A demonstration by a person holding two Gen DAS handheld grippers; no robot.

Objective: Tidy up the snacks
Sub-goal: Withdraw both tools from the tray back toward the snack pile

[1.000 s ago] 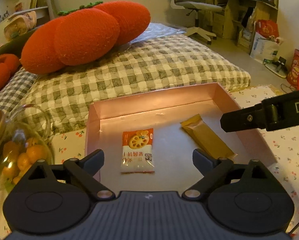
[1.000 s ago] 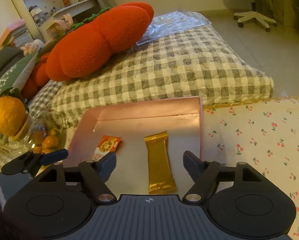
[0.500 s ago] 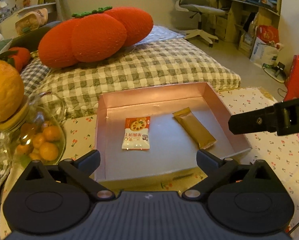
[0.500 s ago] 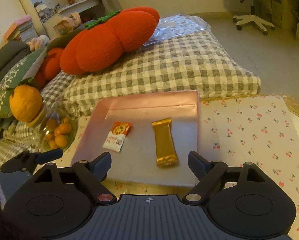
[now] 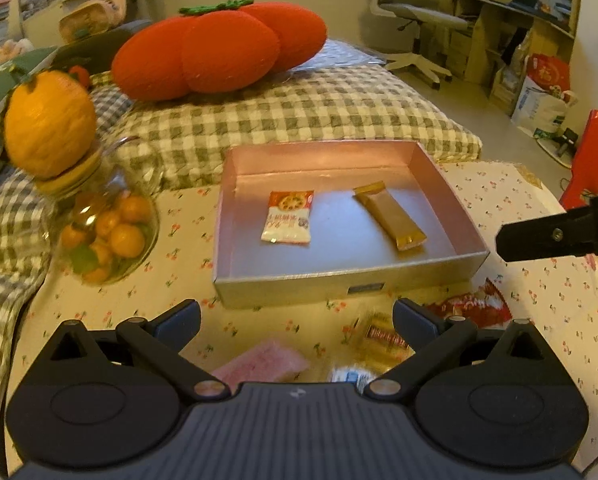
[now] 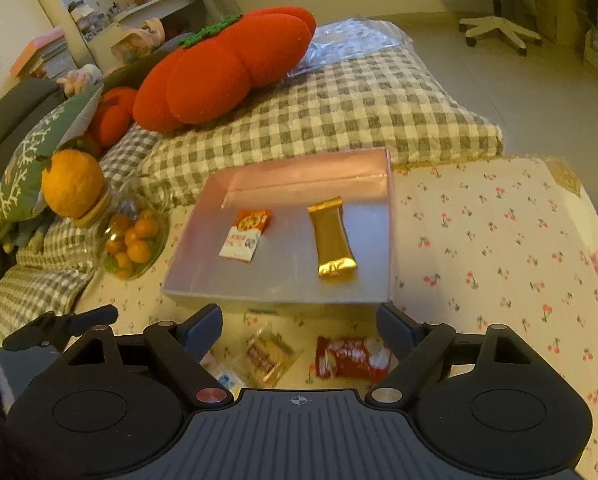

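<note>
Black fingers of both the left gripper (image 5: pixel 295 314) and right gripper (image 6: pixel 299 322) stand spread and empty, having drawn back from the pink tray (image 6: pixel 277 302). Inside it lie a white packet (image 6: pixel 245 234) and gold bar (image 6: pixel 333 238); newly visible before its near wall, a red wrapper (image 6: pixel 353 356) and clear packet (image 6: pixel 265 356) probably await pickup.

1. the left black two-finger gripper (image 5: pixel 296 314) has its jaws spread wide, and nothing lies between its blue-grey fingertips (image 5: pixel 179 316).
2. the right black two-finger gripper (image 6: pixel 299 320) is likewise spread wide and holds nothing, its dark pads (image 6: pixel 395 322) well apart.
3. in the left wrist view, one black finger of the right gripper juts in from the right edge.
4. in the right wrist view, a finger of the left gripper shows at lower left.
</note>
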